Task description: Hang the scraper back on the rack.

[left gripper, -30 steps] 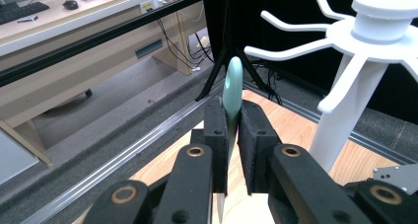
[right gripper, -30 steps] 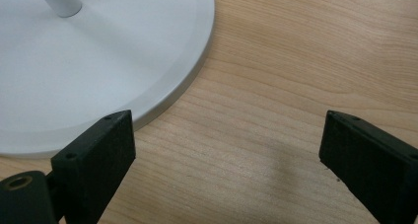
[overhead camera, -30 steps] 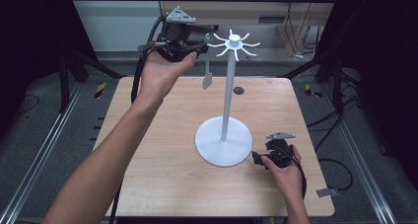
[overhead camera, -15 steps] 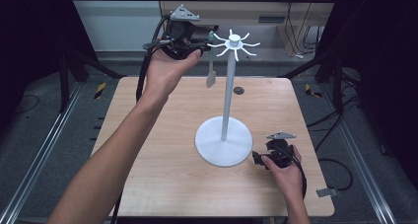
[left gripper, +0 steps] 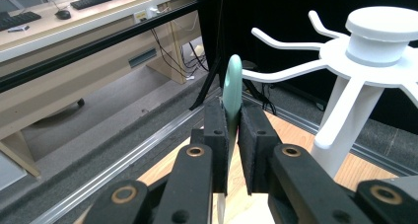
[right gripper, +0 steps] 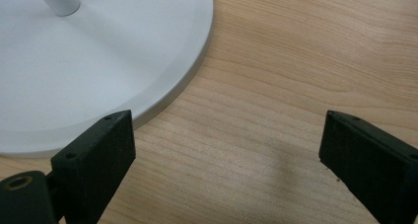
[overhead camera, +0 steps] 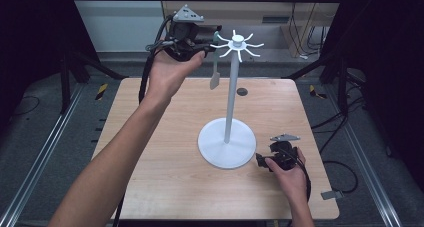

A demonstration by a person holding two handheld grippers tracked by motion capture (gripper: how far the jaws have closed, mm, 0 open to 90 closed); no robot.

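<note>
A white stand (overhead camera: 227,147) with a tall pole and a crown of hooked arms (overhead camera: 239,43) stands on the wooden table. My left gripper (overhead camera: 210,41) is raised beside the crown, shut on the pale green handle of a utensil (overhead camera: 215,67) that hangs down from it. In the left gripper view the utensil's looped end (left gripper: 231,83) sticks up between the jaws, close to one white hook arm (left gripper: 281,73). My right gripper (overhead camera: 261,160) rests low on the table by the stand's base (right gripper: 88,71), its jaws wide apart with bare wood between them.
A small dark round hole (overhead camera: 242,92) sits in the table behind the stand. Metal rails (overhead camera: 47,152) run along both sides of the table. Beyond the table are desks and cables (left gripper: 167,41) on the floor.
My left gripper has carried the utensil a little to the right, closer to the stand's hooks. The right gripper has stayed put.
</note>
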